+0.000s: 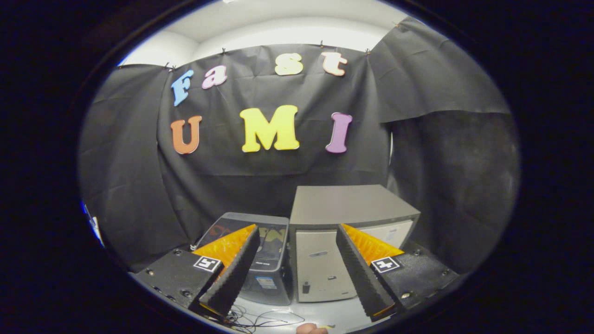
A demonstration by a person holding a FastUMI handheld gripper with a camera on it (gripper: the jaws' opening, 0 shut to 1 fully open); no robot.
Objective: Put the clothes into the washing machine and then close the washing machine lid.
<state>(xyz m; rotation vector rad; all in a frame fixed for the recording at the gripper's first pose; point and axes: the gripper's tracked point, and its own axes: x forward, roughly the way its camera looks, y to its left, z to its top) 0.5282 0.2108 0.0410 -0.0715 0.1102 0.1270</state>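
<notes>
Gripper (294,273), fingers spread wide and empty, faces a lid-down washing machine (260,253) left of a grey cabinet (343,232); approach squarely.

The gripper (297,271) hangs spread, empty, with the closed washing machine (262,260) beyond its fingers.

Lab booth, black cloth wall (278,185)

The small washing machine (262,260) stands upright beyond the fingers, touching a taller grey cabinet (343,222); its dark glossy lid looks shut, though glare blurs it.
</notes>
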